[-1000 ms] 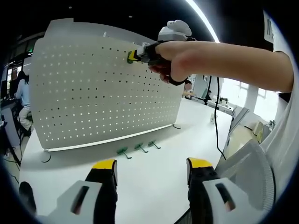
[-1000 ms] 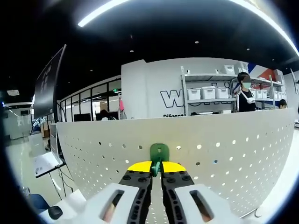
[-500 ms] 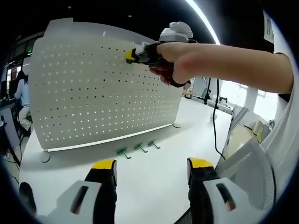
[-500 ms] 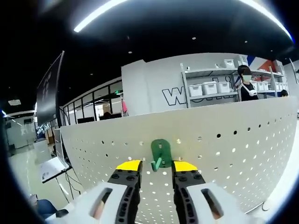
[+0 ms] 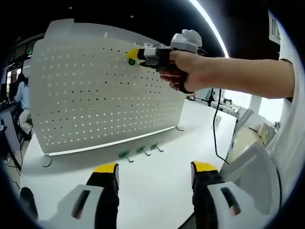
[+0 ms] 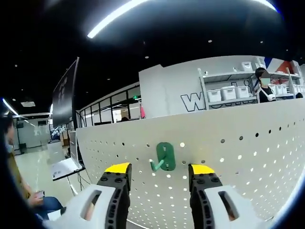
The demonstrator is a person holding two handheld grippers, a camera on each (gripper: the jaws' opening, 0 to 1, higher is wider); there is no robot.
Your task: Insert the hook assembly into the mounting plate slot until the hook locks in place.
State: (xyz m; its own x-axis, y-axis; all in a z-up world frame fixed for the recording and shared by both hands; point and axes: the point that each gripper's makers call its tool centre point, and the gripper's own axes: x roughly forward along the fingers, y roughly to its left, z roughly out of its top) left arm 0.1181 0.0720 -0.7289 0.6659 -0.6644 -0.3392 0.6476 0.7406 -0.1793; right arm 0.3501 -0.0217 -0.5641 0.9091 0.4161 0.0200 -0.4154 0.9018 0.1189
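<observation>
A: Looking at the right gripper view, where is the hook point(image 6: 164, 157)?

B: It hangs on the pegboard point(image 6: 248, 162), near the board's top edge. Its green plate sits flat against the holes and its prong points out and to the left. The right gripper point(image 6: 159, 169) has its jaws spread wide, 1 on each side of the hook, and neither touches it.

A: Does the left gripper view agree?

B: Yes. There a hand point(image 5: 188, 71) holds the right gripper point(image 5: 135, 55) up at the top of the pegboard point(image 5: 95, 95), its yellow tips by the small green hook point(image 5: 131, 61).

A: And the left gripper point(image 5: 155, 168)?

B: It is low over the white table point(image 5: 157, 186), jaws apart with nothing between them, well back from the board.

A: Anything else on the table?

B: 3 spare hooks point(image 5: 140, 152) lie in a row just in front of the board's foot. A black cable point(image 5: 217, 119) hangs down to the right of the board.

A: Beyond the board?

B: Shelves point(image 6: 228, 93) with white bins, and a person point(image 6: 266, 86) standing beside them. Another person point(image 5: 21, 98) sits past the board's left edge in the left gripper view.
</observation>
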